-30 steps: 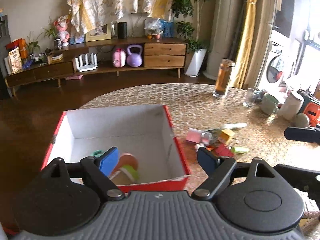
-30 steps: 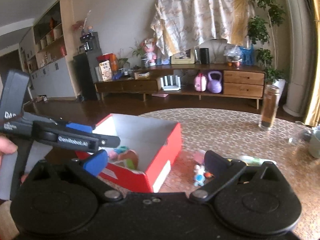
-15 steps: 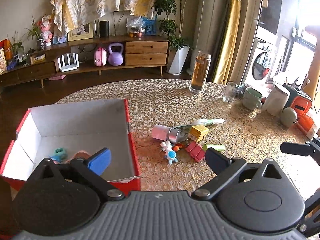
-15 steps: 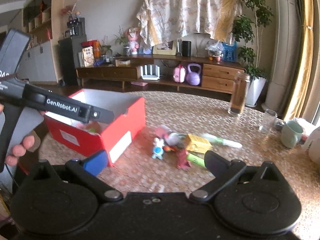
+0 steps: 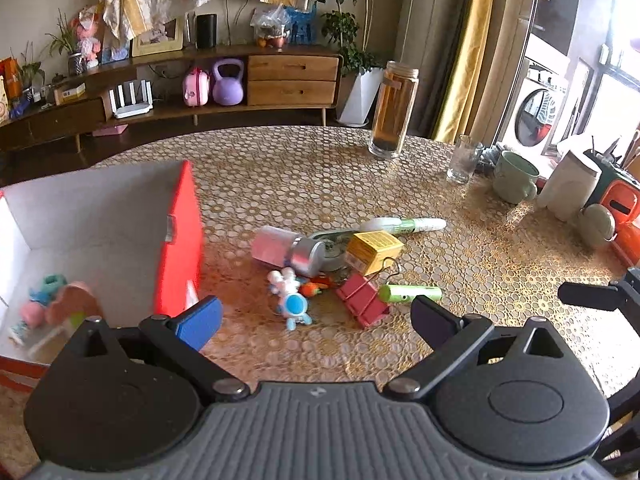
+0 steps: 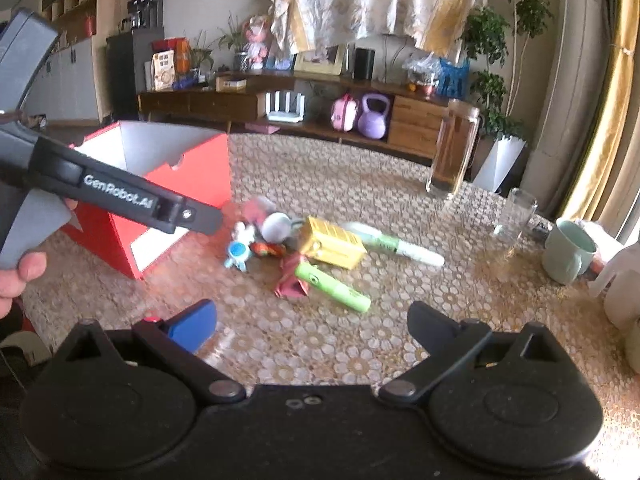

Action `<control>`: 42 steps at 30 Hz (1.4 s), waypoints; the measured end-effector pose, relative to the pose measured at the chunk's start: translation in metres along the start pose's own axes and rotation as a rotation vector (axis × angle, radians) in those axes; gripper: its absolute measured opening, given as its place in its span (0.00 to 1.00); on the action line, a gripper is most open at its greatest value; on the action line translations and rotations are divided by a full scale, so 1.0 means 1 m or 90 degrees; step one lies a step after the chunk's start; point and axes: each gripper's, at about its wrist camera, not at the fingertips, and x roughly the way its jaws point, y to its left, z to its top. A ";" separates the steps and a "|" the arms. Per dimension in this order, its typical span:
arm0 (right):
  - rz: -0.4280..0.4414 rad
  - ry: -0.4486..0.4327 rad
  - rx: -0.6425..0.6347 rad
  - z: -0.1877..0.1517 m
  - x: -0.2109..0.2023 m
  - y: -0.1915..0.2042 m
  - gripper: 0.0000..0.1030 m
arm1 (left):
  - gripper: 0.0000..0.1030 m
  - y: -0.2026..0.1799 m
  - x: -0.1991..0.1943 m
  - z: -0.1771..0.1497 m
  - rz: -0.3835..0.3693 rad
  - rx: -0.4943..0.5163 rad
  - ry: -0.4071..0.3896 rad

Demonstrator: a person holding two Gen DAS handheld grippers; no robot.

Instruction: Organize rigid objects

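A red box (image 5: 178,240) with white inside stands at the table's left; it shows in the right wrist view (image 6: 192,168) too. Several small toys (image 5: 52,304) lie in it. A pile lies right of it: blue-white toy figure (image 5: 290,298), pink-silver cylinder (image 5: 286,250), yellow box (image 5: 372,250), red clip (image 5: 362,298), green tube (image 5: 410,292), white-green pen (image 5: 404,225). My left gripper (image 5: 316,320) is open and empty above the table before the pile. My right gripper (image 6: 312,326) is open and empty, near the green tube (image 6: 332,286).
A tall glass bottle (image 5: 394,110), a drinking glass (image 5: 462,160), a green mug (image 5: 514,178) and a white jug (image 5: 568,186) stand along the far right. The left gripper's body (image 6: 120,196) reaches in from the left in the right wrist view.
Both grippers have swung right, away from the red box and toward the pile of small objects. Both stay open and empty.
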 end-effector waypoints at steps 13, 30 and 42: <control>0.025 0.044 -0.036 -0.002 0.055 -0.037 0.91 | 0.98 -0.020 0.049 -0.017 0.068 -0.031 -0.030; 0.052 0.069 -0.122 0.003 0.111 -0.043 0.57 | 0.93 -0.005 0.097 -0.025 0.129 -0.051 0.004; 0.079 0.065 -0.151 0.007 0.128 -0.037 0.40 | 0.62 0.007 0.112 -0.028 0.133 -0.039 0.016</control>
